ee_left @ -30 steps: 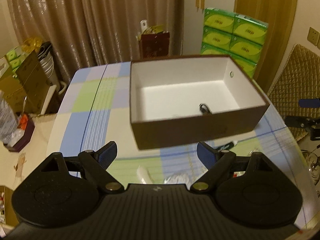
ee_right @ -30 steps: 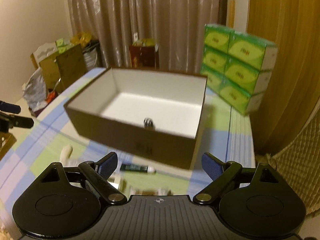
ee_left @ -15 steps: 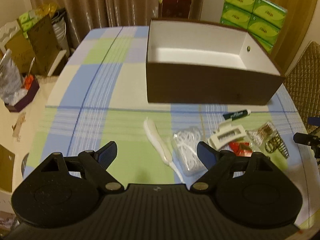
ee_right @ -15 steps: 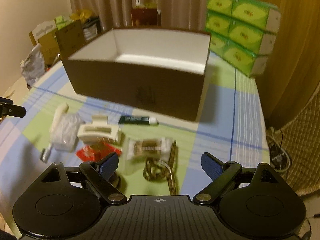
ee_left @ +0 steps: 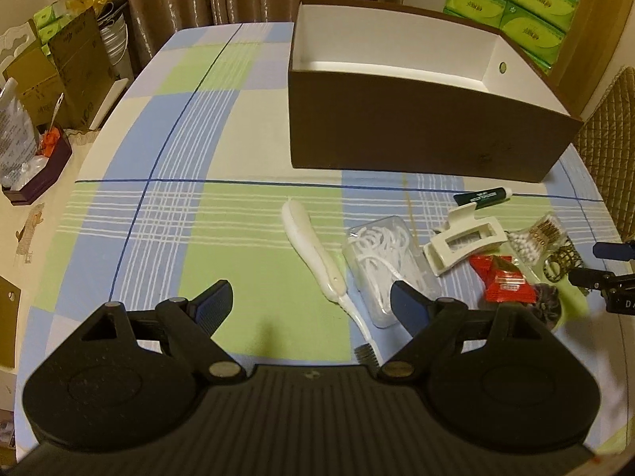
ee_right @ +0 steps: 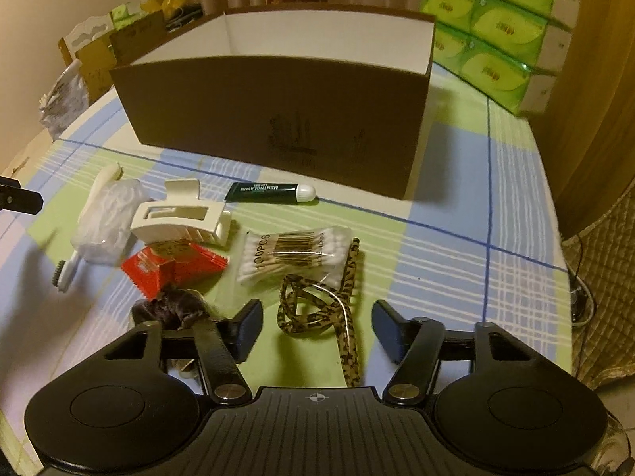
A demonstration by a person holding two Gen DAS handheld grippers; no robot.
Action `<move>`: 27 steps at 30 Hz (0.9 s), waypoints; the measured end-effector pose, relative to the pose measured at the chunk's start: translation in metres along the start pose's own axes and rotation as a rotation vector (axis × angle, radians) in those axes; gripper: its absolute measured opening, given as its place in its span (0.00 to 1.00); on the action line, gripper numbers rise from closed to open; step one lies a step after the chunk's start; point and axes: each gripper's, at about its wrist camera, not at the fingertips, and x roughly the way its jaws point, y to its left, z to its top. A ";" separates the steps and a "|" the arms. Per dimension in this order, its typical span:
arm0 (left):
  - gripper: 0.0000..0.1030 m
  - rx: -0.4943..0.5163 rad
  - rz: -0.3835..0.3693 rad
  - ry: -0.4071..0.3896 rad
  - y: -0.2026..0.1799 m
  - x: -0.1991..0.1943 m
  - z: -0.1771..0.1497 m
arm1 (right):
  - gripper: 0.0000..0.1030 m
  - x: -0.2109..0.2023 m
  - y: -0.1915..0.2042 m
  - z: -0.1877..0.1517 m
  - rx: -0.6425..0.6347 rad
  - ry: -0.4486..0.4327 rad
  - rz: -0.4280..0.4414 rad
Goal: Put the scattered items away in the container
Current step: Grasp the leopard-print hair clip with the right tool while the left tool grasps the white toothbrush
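A brown box (ee_left: 416,135) with a white inside stands on the checked tablecloth; it also shows in the right wrist view (ee_right: 278,115). In front of it lie a white toothbrush (ee_left: 313,254), a clear bag of white floss picks (ee_left: 385,261), a cream hair claw (ee_right: 182,218), a red packet (ee_right: 174,265), a green tube (ee_right: 270,192), a cotton swab pack (ee_right: 293,254), a leopard-print band (ee_right: 321,309) and a dark scrunchie (ee_right: 170,309). My left gripper (ee_left: 311,309) is open above the toothbrush's head end. My right gripper (ee_right: 317,327) is open, its fingers either side of the leopard band.
Green tissue boxes (ee_right: 500,27) are stacked right of the box. A quilted chair (ee_left: 607,150) stands at the table's right edge. Paper bags and clutter (ee_left: 59,63) stand on the floor at the left. Curtains hang behind.
Both grippers have pulled back from over the box and dropped low toward the scattered items in front of it. Both stay open and empty.
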 end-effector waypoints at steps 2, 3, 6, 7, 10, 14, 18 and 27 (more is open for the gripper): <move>0.81 -0.008 0.005 0.006 0.002 0.005 0.000 | 0.50 0.006 -0.001 0.000 0.005 0.005 -0.006; 0.81 -0.012 0.007 0.008 0.002 0.008 0.000 | 0.42 0.009 -0.003 0.000 0.010 0.008 -0.001; 0.80 -0.020 0.011 0.010 0.004 0.015 0.003 | 0.36 0.013 -0.006 -0.001 0.023 0.009 0.004; 0.78 -0.021 0.013 0.010 0.005 0.018 0.004 | 0.36 0.013 -0.006 -0.001 0.022 0.007 -0.004; 0.76 -0.022 0.023 0.015 0.006 0.027 0.007 | 0.35 0.012 -0.010 -0.001 0.042 0.008 -0.017; 0.67 -0.027 0.033 0.025 0.009 0.042 0.010 | 0.35 0.009 -0.015 -0.002 0.071 0.012 -0.024; 0.62 -0.024 0.030 0.032 0.011 0.058 0.017 | 0.36 0.008 -0.018 -0.003 0.089 0.014 -0.029; 0.37 -0.025 -0.016 0.049 0.010 0.087 0.019 | 0.36 0.008 -0.016 -0.002 0.095 0.019 -0.036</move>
